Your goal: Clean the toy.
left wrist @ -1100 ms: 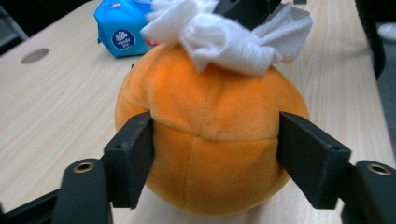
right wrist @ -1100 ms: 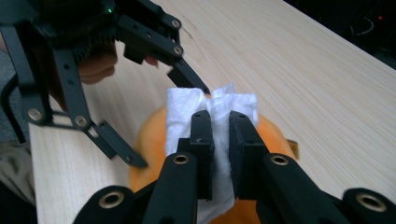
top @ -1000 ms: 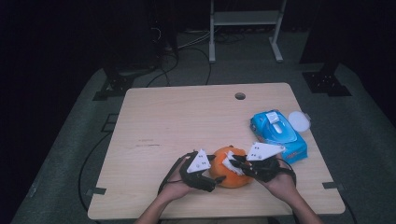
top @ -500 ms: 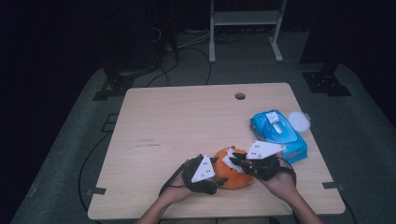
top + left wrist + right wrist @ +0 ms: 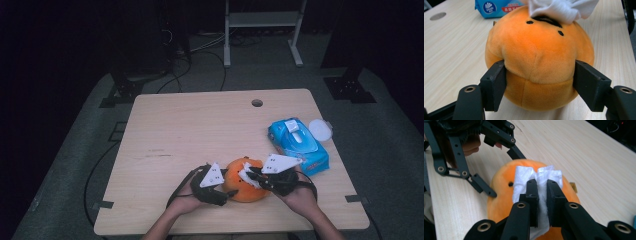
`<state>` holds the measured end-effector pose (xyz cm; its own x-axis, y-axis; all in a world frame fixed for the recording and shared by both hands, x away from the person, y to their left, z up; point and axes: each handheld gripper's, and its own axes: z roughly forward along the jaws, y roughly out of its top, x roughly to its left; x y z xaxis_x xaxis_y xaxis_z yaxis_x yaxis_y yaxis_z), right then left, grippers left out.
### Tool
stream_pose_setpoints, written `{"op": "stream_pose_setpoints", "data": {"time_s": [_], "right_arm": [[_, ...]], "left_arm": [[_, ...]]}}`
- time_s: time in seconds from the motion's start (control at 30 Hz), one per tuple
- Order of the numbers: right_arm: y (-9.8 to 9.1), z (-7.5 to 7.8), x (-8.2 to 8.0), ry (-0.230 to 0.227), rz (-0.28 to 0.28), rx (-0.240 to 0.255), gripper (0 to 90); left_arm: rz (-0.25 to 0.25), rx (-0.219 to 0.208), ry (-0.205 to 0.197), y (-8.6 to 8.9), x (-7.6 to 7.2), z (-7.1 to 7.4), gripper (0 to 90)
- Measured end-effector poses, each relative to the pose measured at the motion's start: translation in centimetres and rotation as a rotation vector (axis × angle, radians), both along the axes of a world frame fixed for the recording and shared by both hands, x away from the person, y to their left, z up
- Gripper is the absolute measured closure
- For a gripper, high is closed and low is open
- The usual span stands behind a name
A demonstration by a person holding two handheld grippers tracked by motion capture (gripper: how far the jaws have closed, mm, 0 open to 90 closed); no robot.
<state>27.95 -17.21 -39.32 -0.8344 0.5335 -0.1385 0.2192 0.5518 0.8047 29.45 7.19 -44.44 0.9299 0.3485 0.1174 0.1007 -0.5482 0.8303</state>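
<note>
An orange plush toy (image 5: 246, 189) with a small black face sits near the table's front edge. My left gripper (image 5: 227, 192) comes in from its left. Its jaws have just been closing, and the pads (image 5: 496, 82) now press into both sides of the plush (image 5: 536, 50), denting it. My right gripper (image 5: 251, 176) reaches in from the right and is shut on a crumpled white tissue (image 5: 524, 178). The tissue (image 5: 561, 8) rests on top of the plush (image 5: 501, 195), by the face.
A blue pack of wet wipes (image 5: 298, 146) lies just right of the hands, with a white round lid (image 5: 320, 129) beside it at the table's right edge. The wooden table (image 5: 200, 130) has a cable hole (image 5: 257, 103) at the back.
The left gripper's jaws have closed onto the sides of the plush. The right gripper still holds the tissue on top of the toy, with little movement.
</note>
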Motion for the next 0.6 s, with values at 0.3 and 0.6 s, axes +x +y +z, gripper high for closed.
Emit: {"op": "stream_pose_setpoints", "data": {"time_s": [0.3, 0.6], "right_arm": [[1.6, -0.9, -0.4, -0.016, 0.031, -0.018, 80.5], [-1.0, -1.1, -0.2, 0.022, 0.008, -0.017, 80.5]], "left_arm": [[0.001, -0.008, -0.030, -0.3, -0.1, 0.5, 20.7], [0.027, -0.045, 0.069, 1.2, 1.2, 0.0, 26.0]]}}
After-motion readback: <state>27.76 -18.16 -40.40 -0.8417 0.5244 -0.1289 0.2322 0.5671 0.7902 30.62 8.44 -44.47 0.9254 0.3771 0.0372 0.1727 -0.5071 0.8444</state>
